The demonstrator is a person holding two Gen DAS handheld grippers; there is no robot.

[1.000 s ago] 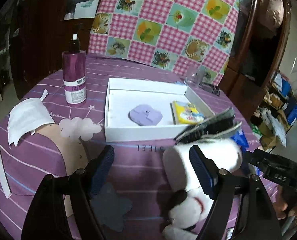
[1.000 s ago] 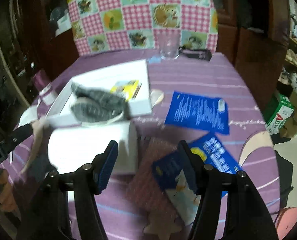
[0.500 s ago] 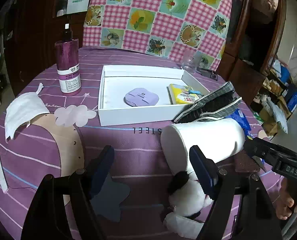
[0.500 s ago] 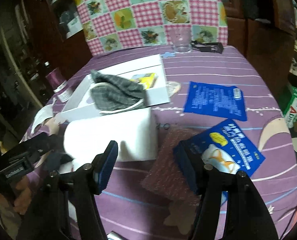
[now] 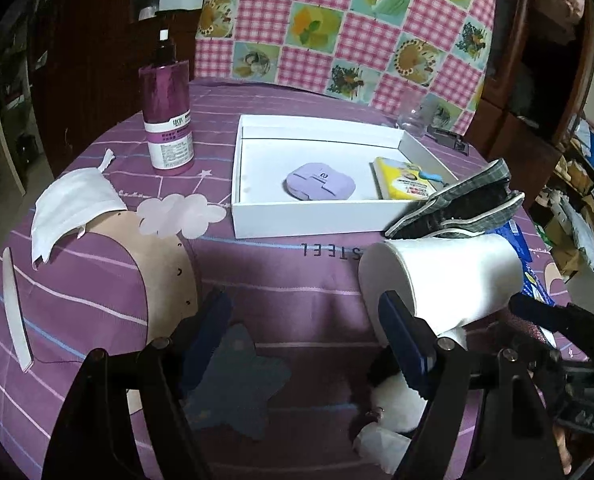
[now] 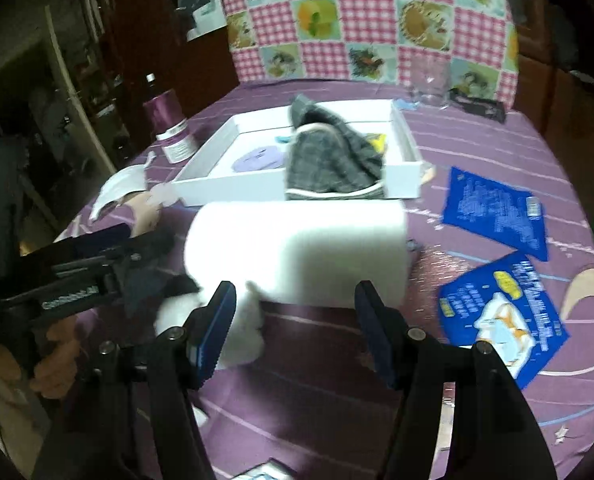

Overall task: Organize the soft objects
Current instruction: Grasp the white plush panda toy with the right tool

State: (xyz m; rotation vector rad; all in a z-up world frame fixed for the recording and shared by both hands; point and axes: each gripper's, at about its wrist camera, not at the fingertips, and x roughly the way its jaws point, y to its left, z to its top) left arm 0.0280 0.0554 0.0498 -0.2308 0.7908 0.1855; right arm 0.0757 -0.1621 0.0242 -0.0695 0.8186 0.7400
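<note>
Lining up both tools, left (image 5: pixel 305 336) and right (image 6: pixel 293 320), jaws apart and empty; center on the paper roll (image 6: pixel 297 252) by the white tray (image 6: pixel 201 194), squeeze gently.

Matt white paper roll (image 5: pixel 441 276), purple cloth tablecloth (image 5: pixel 281 280)

Purple-clothed table (image 5: pixel 297 280) bearing white tray (image 5: pixel 309 220), paper roll (image 5: pixel 449 276), bottle (image 5: pixel 168 116).

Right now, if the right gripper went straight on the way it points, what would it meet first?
Most likely the white paper roll, lying on its side just beyond the open jaws of the right gripper. The plush toy sits by the left-hand jaw and might brush it; depth there is unclear.
</note>
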